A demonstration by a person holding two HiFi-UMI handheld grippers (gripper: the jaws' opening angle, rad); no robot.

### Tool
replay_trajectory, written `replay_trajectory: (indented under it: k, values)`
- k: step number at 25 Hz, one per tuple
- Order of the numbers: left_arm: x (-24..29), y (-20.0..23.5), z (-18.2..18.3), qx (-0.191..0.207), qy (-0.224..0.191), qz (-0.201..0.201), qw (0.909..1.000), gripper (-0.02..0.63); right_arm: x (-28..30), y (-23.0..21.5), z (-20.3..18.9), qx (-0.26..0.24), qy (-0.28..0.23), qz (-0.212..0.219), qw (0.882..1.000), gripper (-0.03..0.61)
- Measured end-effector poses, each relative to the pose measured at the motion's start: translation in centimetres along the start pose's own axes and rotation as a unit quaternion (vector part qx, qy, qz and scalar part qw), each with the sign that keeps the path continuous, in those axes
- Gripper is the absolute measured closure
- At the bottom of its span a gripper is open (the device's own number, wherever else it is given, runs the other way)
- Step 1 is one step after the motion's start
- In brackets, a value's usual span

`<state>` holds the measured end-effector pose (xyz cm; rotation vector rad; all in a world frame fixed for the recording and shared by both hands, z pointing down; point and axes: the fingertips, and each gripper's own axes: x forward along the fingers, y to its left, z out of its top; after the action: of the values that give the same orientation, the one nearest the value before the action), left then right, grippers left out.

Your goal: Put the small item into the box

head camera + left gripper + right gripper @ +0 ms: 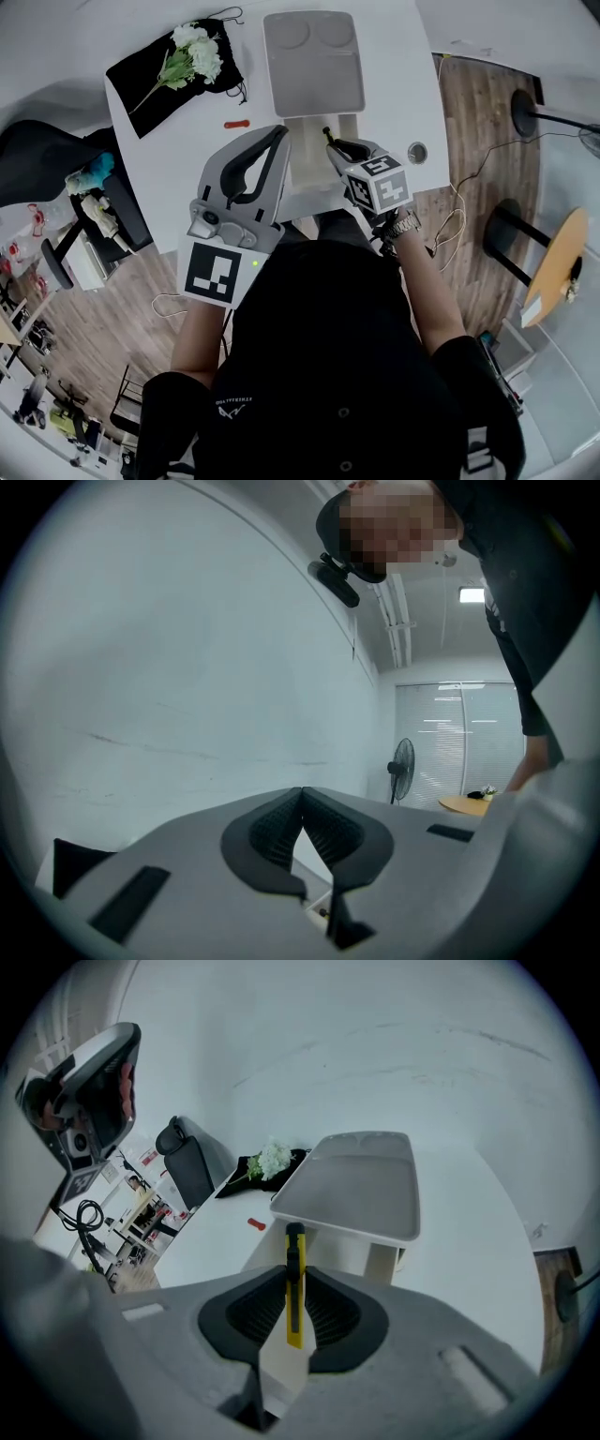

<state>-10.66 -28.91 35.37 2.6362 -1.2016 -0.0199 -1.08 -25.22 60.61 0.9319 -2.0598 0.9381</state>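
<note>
The white tabletop (403, 84) carries the white box (361, 1190), which lies at 12 o'clock from my right hand-held gripper (295, 1277), the nearer one. That gripper clamps a yellow utility knife (294, 1309), long axis 6-to-12, aimed boxward. My left hand-held gripper (302, 799), at 9 o'clock, has its tips together and holds nothing.

The utility knife (294, 1288) is yellow with a black tip, the box lid (312, 61) light grey, the table (403, 84) white, the flowers (199, 52) white, their cloth (141, 75) black, the small piece (236, 123) red.
</note>
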Motion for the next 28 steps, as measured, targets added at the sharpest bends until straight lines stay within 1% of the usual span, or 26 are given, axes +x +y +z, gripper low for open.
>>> replay_trajectory:
  k: [3, 7, 13, 23, 28]
  values:
    - [-0.4, 0.8, -0.3, -0.005, 0.002, 0.011, 0.9999, 0.609, 1.6, 0.0, -0.3, -0.006, 0.031, 0.003, 0.999, 0.514]
    - [-0.8, 1.8, -0.4, -0.006, 0.006, 0.023, 0.9997, 0.609, 3.6, 0.1, -0.3, -0.017, 0.060, 0.013, 0.998, 0.514]
    - [-1.4, 3.3, -0.7, -0.008, 0.007, 0.038, 0.9992, 0.609, 5.9, -0.2, -1.5, -0.034, 0.100, 0.006, 0.994, 0.513]
    - [-2.1, 3.4, -1.1, -0.015, 0.009, 0.043, 0.9989, 0.609, 7.9, -0.3, -3.5, -0.028, 0.143, -0.004, 0.989, 0.514]
    - [-2.7, 3.7, -1.4, -0.015, 0.013, 0.047, 0.9987, 0.609, 8.1, -0.9, -4.2, -0.011, 0.156, -0.019, 0.988, 0.513]
